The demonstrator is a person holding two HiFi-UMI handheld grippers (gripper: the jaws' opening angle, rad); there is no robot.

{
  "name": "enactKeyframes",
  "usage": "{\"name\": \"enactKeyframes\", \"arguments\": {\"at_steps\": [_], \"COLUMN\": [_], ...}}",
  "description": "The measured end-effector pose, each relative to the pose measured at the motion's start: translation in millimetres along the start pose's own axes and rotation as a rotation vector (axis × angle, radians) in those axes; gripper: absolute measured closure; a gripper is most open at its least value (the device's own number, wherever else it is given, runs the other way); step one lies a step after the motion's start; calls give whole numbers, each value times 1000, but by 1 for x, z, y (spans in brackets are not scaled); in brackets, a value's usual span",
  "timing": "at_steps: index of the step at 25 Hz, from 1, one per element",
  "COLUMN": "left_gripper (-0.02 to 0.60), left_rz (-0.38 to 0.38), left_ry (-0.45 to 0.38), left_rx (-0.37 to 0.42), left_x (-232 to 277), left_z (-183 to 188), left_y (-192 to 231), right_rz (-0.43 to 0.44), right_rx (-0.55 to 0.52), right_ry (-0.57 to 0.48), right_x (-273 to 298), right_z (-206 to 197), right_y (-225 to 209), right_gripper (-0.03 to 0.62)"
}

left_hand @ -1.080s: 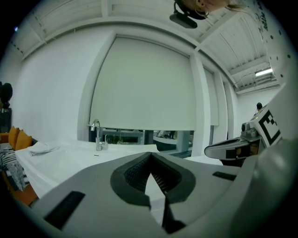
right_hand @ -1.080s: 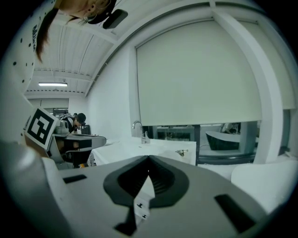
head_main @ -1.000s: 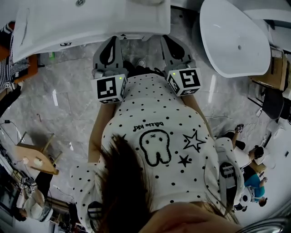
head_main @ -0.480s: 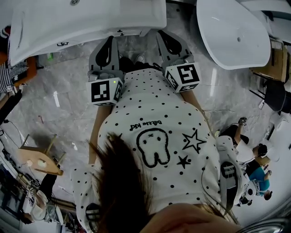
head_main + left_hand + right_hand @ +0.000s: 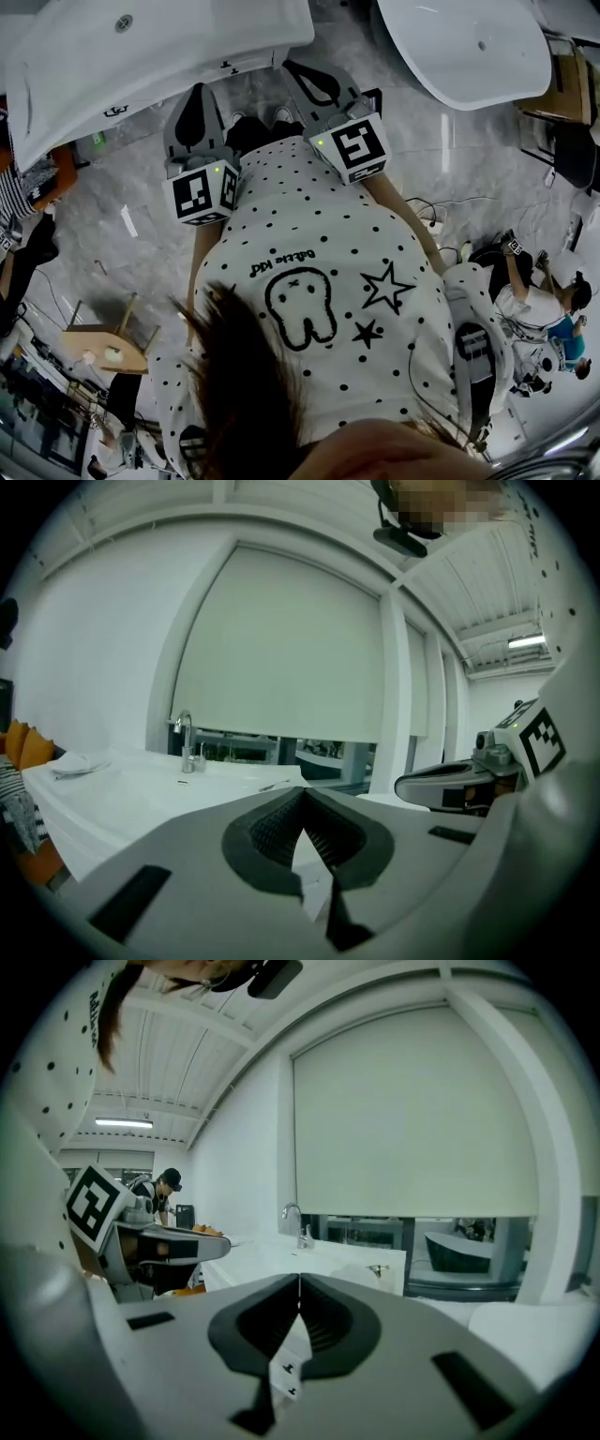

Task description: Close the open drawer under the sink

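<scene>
Left gripper (image 5: 302, 791): jaws were pressed together on nothing, tips by the front edge of the sink (image 5: 159, 47), aimed over the basin toward the faucet (image 5: 185, 738).
Right gripper (image 5: 299, 1279): jaws likewise closed and empty, near the left one at the same front edge.
Drawer: no view showed it; presumably below the basin, hidden by the sink's overhang.
Handling: likely a rigid front on runners, light to slide, needing no grasp.
Contact: closed tips against the front panel, either side of centre, should avoid racking.

left gripper (image 5: 302, 810): jaws together, nothing held. beyond: white sink (image 5: 141, 789), chrome faucet (image 5: 185, 742), right gripper (image 5: 459, 785).
</scene>
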State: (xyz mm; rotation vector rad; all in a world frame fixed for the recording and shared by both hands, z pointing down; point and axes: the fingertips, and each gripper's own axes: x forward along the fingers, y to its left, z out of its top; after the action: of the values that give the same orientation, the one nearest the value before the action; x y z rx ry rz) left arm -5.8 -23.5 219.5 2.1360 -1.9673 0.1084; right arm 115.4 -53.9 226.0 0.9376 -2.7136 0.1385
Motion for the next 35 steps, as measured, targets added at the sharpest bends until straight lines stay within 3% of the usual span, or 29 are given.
{"name": "enactKeyframes", "arguments": {"at_steps": [11,35], "left_gripper": [577,577], "left_rz": [-45,-17], "left_ry": [-24,-26], "left_rx": [27,6], "left_x": [-1,-2], "left_z": [5,8], "left_y": [-6,-1], "right_rz": [-15,-10], "right_rx": [26,14], "right_ry": [-4,-3], "right_x": [1,3], "right_z": [1,3], "right_y": [-3,-3], "right_gripper": [579,579]}}
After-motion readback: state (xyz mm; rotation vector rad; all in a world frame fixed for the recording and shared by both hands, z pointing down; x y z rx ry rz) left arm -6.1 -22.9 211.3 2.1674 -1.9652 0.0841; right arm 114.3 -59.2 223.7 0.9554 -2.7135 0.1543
